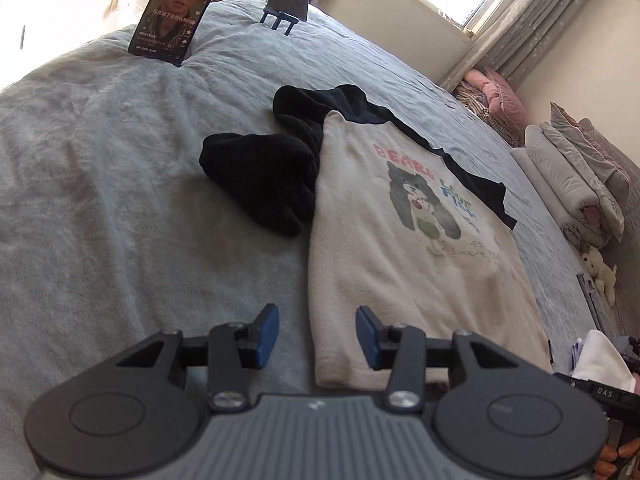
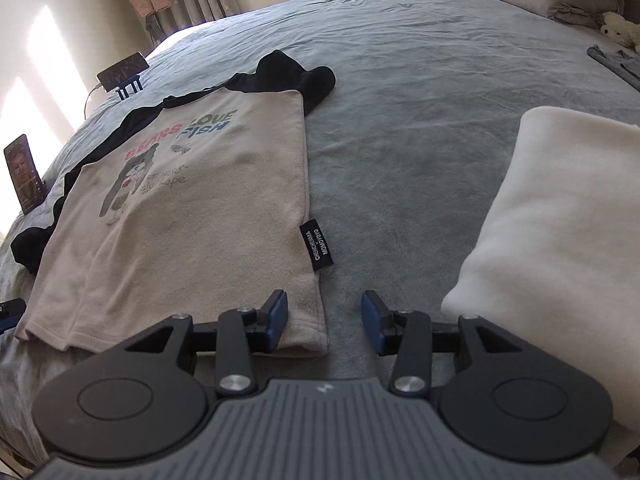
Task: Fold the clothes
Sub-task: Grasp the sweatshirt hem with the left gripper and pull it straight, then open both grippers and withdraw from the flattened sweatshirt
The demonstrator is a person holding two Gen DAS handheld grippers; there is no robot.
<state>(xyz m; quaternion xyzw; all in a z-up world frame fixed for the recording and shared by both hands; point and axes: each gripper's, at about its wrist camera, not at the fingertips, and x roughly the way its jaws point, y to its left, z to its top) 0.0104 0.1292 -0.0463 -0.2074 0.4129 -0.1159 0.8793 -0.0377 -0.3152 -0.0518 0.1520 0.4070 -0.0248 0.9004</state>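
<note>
A cream top (image 1: 404, 240) (image 2: 192, 216) with black sleeves and a bear print lies face up on the grey bed, its body smoothed flat. One black sleeve (image 1: 264, 180) is bunched beside it; the other (image 2: 296, 76) is crumpled near the collar. My left gripper (image 1: 317, 330) hovers open over the hem's left corner, nothing between its blue pads. My right gripper (image 2: 324, 322) hovers open over the hem's right corner near a black label (image 2: 319, 245), also holding nothing.
A folded white cloth (image 2: 556, 248) lies to the right of the top. Two phones stand on the bed: one (image 1: 180, 8) upright, one (image 1: 286, 0) on a blue stand. Folded quilts (image 1: 576, 176) and a plush toy (image 1: 598, 268) line the bed's far side.
</note>
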